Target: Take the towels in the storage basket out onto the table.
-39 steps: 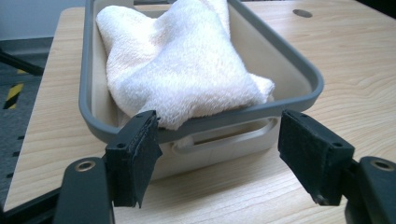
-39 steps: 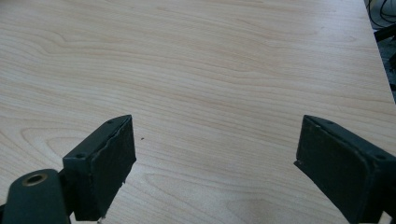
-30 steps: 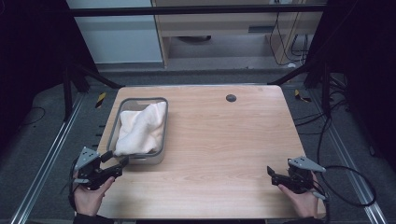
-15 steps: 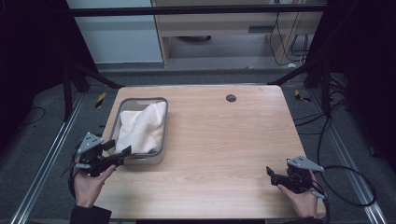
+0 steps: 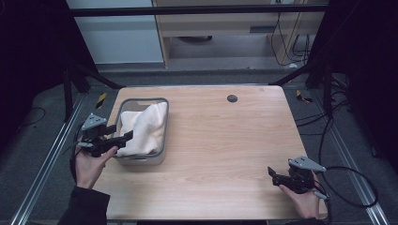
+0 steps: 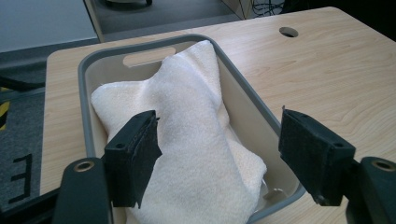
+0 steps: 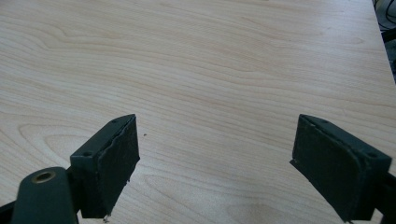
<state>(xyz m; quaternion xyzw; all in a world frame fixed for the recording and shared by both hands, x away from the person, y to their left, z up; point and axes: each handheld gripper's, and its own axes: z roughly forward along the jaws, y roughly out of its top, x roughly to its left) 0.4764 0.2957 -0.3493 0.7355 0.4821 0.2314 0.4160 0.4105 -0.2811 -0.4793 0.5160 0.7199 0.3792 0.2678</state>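
A cream towel lies bunched in a grey plastic bin on the left half of the wooden table. My left gripper hangs open just above the bin's near left corner, its jaws spread over the towel's near end without touching it. My right gripper rests low at the table's near right corner, open, with bare wood between its jaws.
The wooden table has a round cable hole near its far edge. Dark floor, metal frame rails and cables surround the table. A black cable loops from the right gripper past the table's right edge.
My left gripper has moved up and forward from the table's near left corner to over the bin's near end. The right gripper has hardly moved.
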